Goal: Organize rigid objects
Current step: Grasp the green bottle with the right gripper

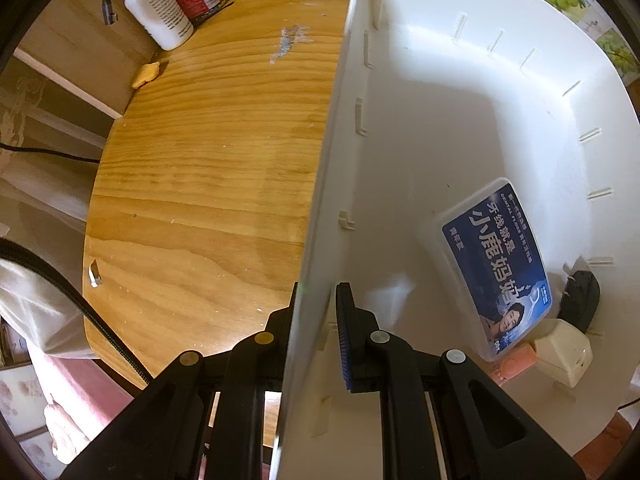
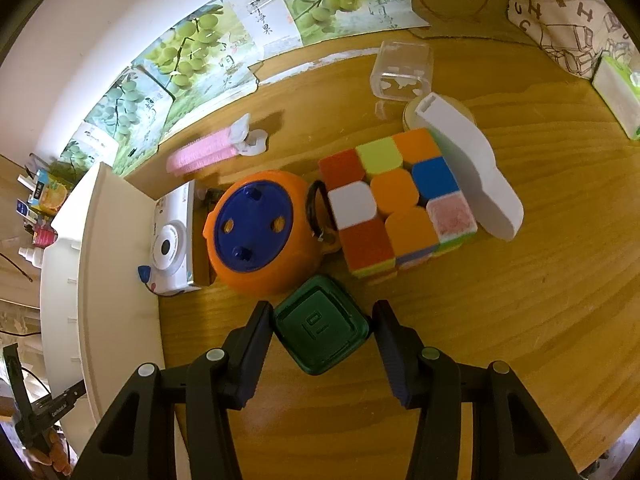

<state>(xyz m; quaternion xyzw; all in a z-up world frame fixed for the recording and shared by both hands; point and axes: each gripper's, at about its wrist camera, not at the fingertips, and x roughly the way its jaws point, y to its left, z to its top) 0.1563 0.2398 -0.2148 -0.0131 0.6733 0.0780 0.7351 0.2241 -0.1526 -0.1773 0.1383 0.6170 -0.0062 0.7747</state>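
Fingers of my right gripper [image 2: 322, 326] stand on either side of the small green box [image 2: 321, 325], which sits on the wooden table [image 2: 500, 320] right between them. The left finger is at its corner and the right one looks just about in contact, so I read this as a grip on the box that has just gone on, though I cannot see how firm it is.

My left gripper [image 1: 316, 312] is clamped on the side wall of the white bin [image 1: 460, 80], one finger outside and one inside, pinning it.

As for progress: inside the bin, beyond my left gripper's inner finger, I can see a dental floss case [image 1: 496, 268] leaning against the far wall, with a cream block [image 1: 564, 350] and a dark object [image 1: 580, 294] next to it. So a few things are already put away.

Most is left, I judge. Ahead of my right fingertips lie an orange and blue round toy [image 2: 260, 236], a white camera [image 2: 172, 244] against the bin's wall, a colour cube [image 2: 396, 200], a white curved case [image 2: 472, 164], a pink brush [image 2: 212, 152] and a clear box [image 2: 402, 70].
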